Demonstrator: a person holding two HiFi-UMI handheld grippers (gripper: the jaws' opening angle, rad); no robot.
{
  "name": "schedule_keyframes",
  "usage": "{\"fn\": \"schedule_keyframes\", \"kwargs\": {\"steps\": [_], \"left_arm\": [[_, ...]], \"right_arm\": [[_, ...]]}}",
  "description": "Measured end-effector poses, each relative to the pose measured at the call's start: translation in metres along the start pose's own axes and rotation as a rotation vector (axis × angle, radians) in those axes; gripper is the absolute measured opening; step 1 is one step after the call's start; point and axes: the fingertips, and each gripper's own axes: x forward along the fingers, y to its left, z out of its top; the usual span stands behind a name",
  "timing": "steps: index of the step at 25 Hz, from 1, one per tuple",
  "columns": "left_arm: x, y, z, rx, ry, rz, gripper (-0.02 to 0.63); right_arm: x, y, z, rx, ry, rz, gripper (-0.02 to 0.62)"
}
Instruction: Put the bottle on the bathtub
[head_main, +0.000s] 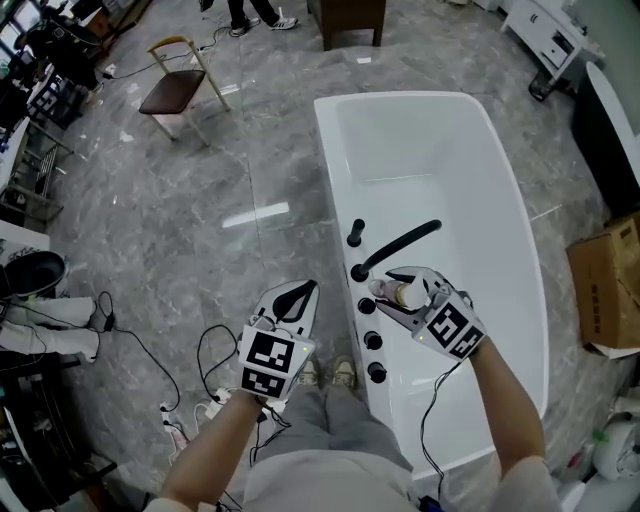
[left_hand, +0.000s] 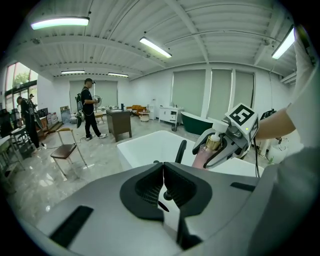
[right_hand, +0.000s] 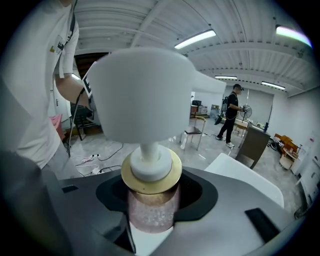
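Gripping the bottle (head_main: 405, 293), right tool (head_main: 393, 297) sits at bathtub (head_main: 430, 150) rim beside black spout (head_main: 400, 243); left tool (head_main: 299, 292) closed, empty.

The bathtub (head_main: 420, 140) runs ahead on the right, with the faucet (head_main: 400, 245) and knobs (head_main: 372, 340) lined along its left rim. Over that rim, just beside the faucet, the bottle (head_main: 407, 294) sits between the right gripper's (head_main: 388, 292) jaws. The left gripper (head_main: 302, 290) hangs over the floor, left of the tub. A chair (head_main: 178, 88) stands far behind on the left, and a cardboard box (head_main: 608, 285) lies right of the tub.
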Motion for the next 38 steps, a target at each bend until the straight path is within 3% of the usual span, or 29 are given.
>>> {"fn": "schedule_keyframes", "kwargs": {"steps": [15,27,38], "left_arm": [[0.038,0.015,-0.041,-0.039,0.030,-0.033,0.021],[0.065,0.025,-0.095,-0.046,0.080,-0.032,0.021],[0.069,0.022,-0.117,-0.029,0.111,-0.042,0.020]], "right_arm": [[0.058,0.005,-0.027,-0.073,0.075,0.111,0.229],[0.101,0.006,-0.081,-0.055,0.100,0.127,0.229],[0.122,0.005,-0.111,-0.033,0.124,0.131,0.229]]}}
